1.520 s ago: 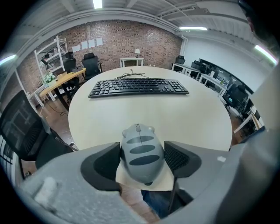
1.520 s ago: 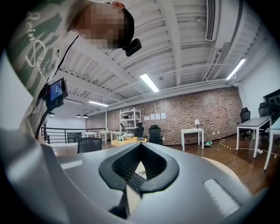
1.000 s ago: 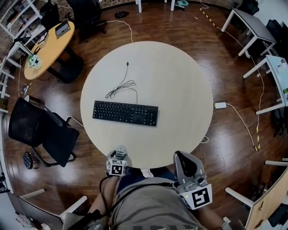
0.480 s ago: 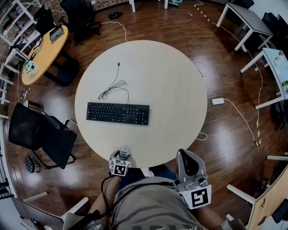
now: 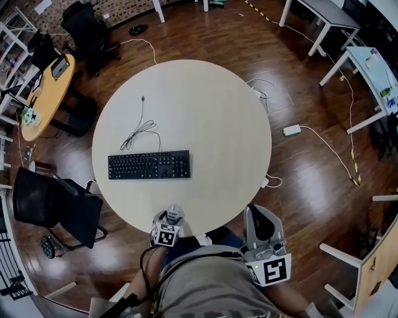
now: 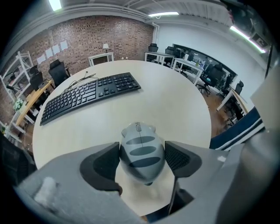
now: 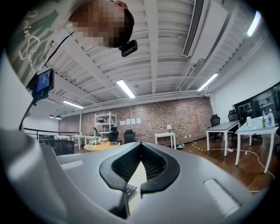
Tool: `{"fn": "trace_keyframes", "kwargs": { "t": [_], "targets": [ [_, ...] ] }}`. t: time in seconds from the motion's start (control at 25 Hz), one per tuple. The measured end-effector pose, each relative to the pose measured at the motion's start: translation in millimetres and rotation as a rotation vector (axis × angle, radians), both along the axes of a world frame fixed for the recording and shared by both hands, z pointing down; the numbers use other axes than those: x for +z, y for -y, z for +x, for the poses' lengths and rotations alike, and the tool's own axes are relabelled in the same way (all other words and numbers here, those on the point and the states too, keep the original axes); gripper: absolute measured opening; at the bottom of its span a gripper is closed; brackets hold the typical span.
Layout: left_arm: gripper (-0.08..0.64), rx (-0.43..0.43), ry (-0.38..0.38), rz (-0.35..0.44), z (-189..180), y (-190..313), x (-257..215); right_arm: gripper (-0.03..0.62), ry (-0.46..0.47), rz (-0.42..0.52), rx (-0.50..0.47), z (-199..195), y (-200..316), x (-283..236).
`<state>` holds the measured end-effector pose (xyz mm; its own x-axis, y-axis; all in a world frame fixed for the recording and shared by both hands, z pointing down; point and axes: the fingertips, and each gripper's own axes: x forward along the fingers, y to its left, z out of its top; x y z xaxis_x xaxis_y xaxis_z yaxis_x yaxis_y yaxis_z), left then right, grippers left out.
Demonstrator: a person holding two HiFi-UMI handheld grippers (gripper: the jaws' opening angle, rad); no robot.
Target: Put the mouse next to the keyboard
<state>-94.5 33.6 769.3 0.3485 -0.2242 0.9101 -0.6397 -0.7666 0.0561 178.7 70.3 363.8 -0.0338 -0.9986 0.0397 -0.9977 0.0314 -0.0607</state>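
A black keyboard (image 5: 149, 165) lies on the left half of the round beige table (image 5: 211, 124), and its thin black cable (image 5: 138, 127) trails toward the far side. My left gripper (image 5: 173, 215) hovers at the table's near edge, shut on a grey striped mouse (image 6: 141, 151) whose nose points toward the keyboard (image 6: 89, 94). The mouse (image 5: 175, 213) is well short of the keyboard. My right gripper (image 5: 259, 214) is off the table at the near right, tilted upward. Its jaws (image 7: 140, 164) are shut with nothing between them.
A black office chair (image 5: 53, 208) stands left of the table. An oval wooden table (image 5: 43, 93) is at far left. A white power adapter (image 5: 292, 130) and cords lie on the wooden floor to the right. White desks (image 5: 323, 18) stand at the far right.
The head view has swung, so the table and keyboard sit further left in the picture. Both grippers keep their places at the table's near edge, and the left still holds the mouse.
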Motion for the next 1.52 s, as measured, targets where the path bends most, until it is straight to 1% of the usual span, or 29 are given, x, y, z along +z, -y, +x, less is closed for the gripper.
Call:
{"fn": "trace_keyframes", "kwargs": {
  "t": [0.04,0.12,0.24,0.4,0.48,0.6,0.68,0.76,0.84,1.24,1.52],
  "targets": [
    [0.339,0.006,0.007,-0.011,5,-1,-2,0.000,0.002,-0.003,0.010,4,-1,1],
    [0.341,0.028,-0.006,-0.012,17,0,0,0.000,-0.003,-0.006,0.026,12,-2,2],
    [0.342,0.097,-0.023,0.003,38,0,7,0.000,-0.008,-0.004,0.045,22,-6,2],
    [0.344,0.146,-0.032,-0.007,68,-3,6,0.000,0.026,-0.034,0.075,34,-12,6],
    [0.345,0.153,-0.047,-0.015,83,-3,7,0.000,0.021,-0.039,0.088,41,-14,8],
    [0.351,0.130,-0.068,-0.048,101,-1,8,0.000,-0.020,-0.035,0.102,52,-20,11],
    [0.354,0.126,-0.078,-0.076,111,1,7,0.000,-0.002,-0.045,0.117,55,-21,12],
    [0.356,0.139,-0.073,-0.100,120,1,4,0.000,0.021,-0.054,0.134,59,-22,15],
    [0.356,0.159,-0.077,-0.111,131,1,3,0.000,0.006,-0.053,0.145,65,-24,18],
    [0.356,0.273,-0.081,-0.093,192,15,5,0.000,0.024,-0.088,0.210,88,-36,29],
    [0.357,0.272,-0.128,-0.105,236,24,2,0.000,0.042,-0.102,0.247,106,-38,33]
  ]
}}
